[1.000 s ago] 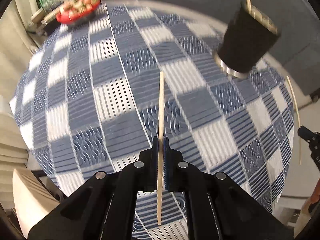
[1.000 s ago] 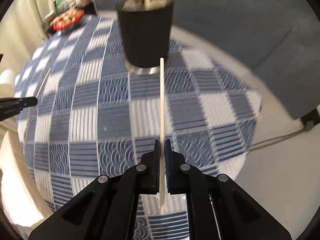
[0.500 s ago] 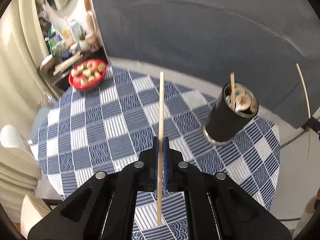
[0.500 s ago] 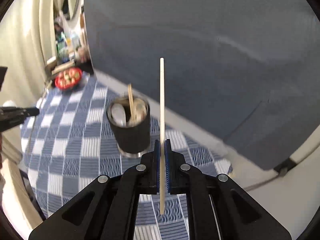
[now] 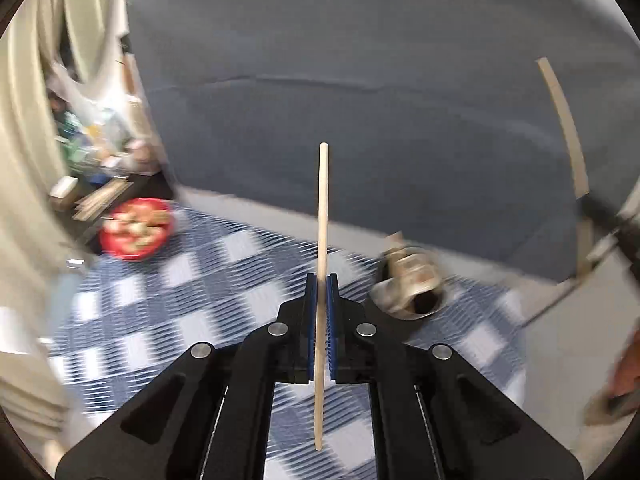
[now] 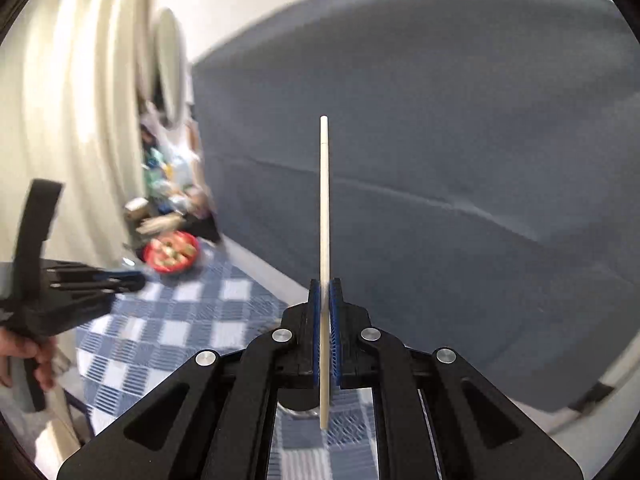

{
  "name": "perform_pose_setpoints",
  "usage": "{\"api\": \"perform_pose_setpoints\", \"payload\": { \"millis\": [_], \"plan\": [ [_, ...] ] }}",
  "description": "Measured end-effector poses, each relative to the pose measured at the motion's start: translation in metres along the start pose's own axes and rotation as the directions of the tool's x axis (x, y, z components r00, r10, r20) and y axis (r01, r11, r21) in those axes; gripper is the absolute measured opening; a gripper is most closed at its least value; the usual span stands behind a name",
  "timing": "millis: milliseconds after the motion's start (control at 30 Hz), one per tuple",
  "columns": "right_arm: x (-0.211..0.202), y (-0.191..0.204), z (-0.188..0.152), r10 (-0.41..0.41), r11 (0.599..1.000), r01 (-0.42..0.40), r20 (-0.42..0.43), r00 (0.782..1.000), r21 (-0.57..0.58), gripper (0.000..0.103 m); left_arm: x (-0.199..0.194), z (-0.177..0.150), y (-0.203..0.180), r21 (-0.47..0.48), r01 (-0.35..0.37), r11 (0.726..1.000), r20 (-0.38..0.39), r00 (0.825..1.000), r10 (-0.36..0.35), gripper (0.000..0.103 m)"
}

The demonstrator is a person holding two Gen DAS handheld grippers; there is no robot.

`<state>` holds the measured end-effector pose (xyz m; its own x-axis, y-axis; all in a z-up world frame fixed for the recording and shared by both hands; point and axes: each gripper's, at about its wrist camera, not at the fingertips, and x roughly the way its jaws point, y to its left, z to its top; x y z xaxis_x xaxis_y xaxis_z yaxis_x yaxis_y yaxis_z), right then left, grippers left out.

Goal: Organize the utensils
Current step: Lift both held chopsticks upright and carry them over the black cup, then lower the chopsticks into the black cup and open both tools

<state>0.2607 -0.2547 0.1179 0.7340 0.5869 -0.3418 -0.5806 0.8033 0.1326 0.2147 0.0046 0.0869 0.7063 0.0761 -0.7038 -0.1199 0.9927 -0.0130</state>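
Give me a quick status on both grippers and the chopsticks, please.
Left gripper shut on left chopstick. Right gripper shut on right chopstick. Utensil holder blurred, on the table. Nothing in the way.

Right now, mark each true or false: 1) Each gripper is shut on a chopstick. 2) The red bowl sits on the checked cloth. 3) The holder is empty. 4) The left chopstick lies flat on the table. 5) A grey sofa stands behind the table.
1) True: the left gripper pinches the left chopstick, the right gripper the right chopstick.
2) True: the red bowl sits at the far edge of the checked cloth.
3) False: the holder, though blurred, has utensils in it.
4) False: it is held clear of the table between the pads.
5) True: the sofa fills the background.
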Motion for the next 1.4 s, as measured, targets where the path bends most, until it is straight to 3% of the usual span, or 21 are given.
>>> {"api": "perform_pose_setpoints", "payload": {
  "millis": [133,333,667,833,1133,1400],
  "plan": [
    [0.000,0.004,0.006,0.070,0.997,-0.069,0.056,0.996,-0.021,0.005,-0.005,0.014,-0.008,0.018,0.072,0.997,0.054,0.996,-0.073,0.005],
    [0.004,0.012,0.014,0.221,0.975,-0.217,0.115,0.968,-0.046,0.005,-0.001,0.032,-0.019,0.041,0.136,0.990,0.108,0.984,-0.140,0.005],
    [0.034,0.000,0.019,0.331,0.943,-0.331,0.158,0.930,-0.028,0.005,0.051,0.053,-0.021,0.049,0.279,0.959,0.103,0.954,-0.282,0.005],
    [0.069,-0.010,0.006,0.331,0.940,-0.338,0.131,0.935,0.037,0.005,0.084,0.051,-0.012,0.020,0.323,0.946,0.117,0.939,-0.323,0.005],
    [0.144,-0.022,-0.029,0.338,0.927,-0.337,0.025,0.941,0.166,0.005,0.150,0.033,0.005,-0.052,0.409,0.911,0.051,0.912,-0.406,0.005],
    [0.177,-0.017,-0.045,0.334,0.925,-0.319,-0.042,0.942,0.205,0.005,0.169,0.020,0.013,-0.111,0.391,0.914,0.113,0.918,-0.379,0.005]
  ]
}}
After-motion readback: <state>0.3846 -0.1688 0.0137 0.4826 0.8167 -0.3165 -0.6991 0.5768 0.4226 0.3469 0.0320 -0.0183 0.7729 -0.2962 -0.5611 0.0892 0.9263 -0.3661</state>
